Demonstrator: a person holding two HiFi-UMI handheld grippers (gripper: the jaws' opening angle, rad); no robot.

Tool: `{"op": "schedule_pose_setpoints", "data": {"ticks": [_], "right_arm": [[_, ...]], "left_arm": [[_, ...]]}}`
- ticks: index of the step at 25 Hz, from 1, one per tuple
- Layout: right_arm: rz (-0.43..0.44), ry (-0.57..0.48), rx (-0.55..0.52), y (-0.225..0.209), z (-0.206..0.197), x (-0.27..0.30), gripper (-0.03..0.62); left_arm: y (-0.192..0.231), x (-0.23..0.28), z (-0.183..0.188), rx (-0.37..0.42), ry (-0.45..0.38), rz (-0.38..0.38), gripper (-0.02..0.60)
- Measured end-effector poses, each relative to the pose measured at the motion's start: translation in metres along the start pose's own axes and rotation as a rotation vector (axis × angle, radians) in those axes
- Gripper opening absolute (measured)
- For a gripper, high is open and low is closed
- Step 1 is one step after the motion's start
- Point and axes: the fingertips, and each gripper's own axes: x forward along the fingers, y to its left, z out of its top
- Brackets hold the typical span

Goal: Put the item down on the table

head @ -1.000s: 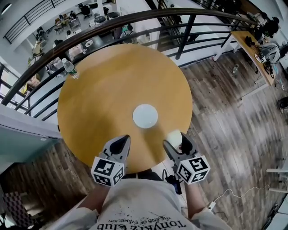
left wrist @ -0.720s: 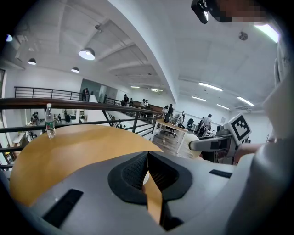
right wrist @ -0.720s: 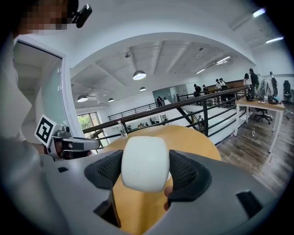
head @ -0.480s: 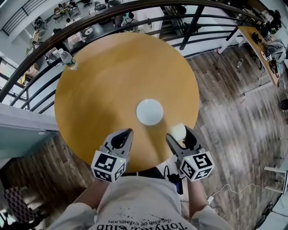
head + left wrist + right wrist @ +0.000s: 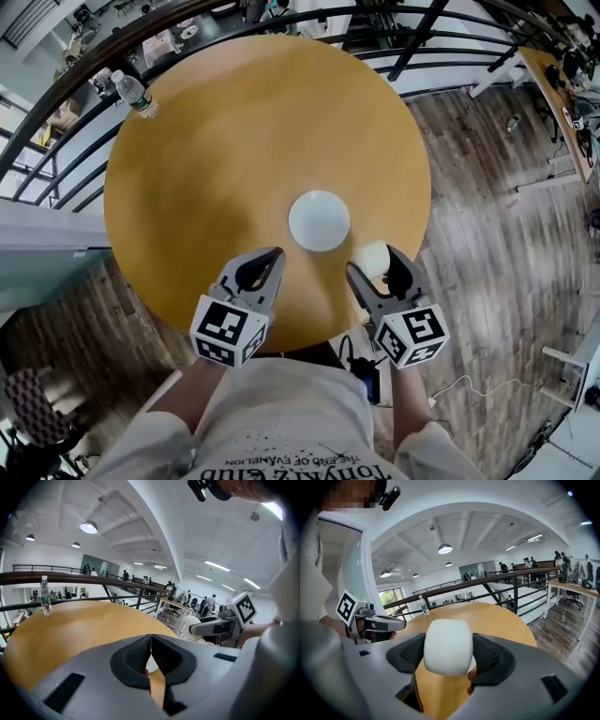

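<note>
A cream-white rounded cup-like item is clamped between the jaws of my right gripper, which is shut on it. In the head view the item is held over the near right part of the round wooden table, beside a white round disc lying on the tabletop. My left gripper hovers over the table's near edge, left of the disc. Its jaws meet with nothing between them.
A clear water bottle stands at the table's far left rim, just inside a dark metal railing. Wooden floor lies to the right. Desks and people show in the distance beyond the railing.
The head camera has come forward, so the table sits larger and lower in view. Both grippers have advanced a little over the near edge, the right still holding the item near the disc.
</note>
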Motion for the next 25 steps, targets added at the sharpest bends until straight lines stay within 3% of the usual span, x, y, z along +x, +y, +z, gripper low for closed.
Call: {"op": "schedule_pose_setpoints", "data": {"ticks": [14, 25], "right_arm": [[0.045, 0.046, -0.04, -0.003, -0.008, 0.059, 0.316], [0.033, 0.106, -0.087, -0.017, -0.04, 0.107, 0.316]], "left_arm": [[0.022, 0.029, -0.005, -0.003, 0.029, -0.007, 0.023], [0.044, 0.041, -0.015, -0.02, 0.052, 0.004, 0.023]]}}
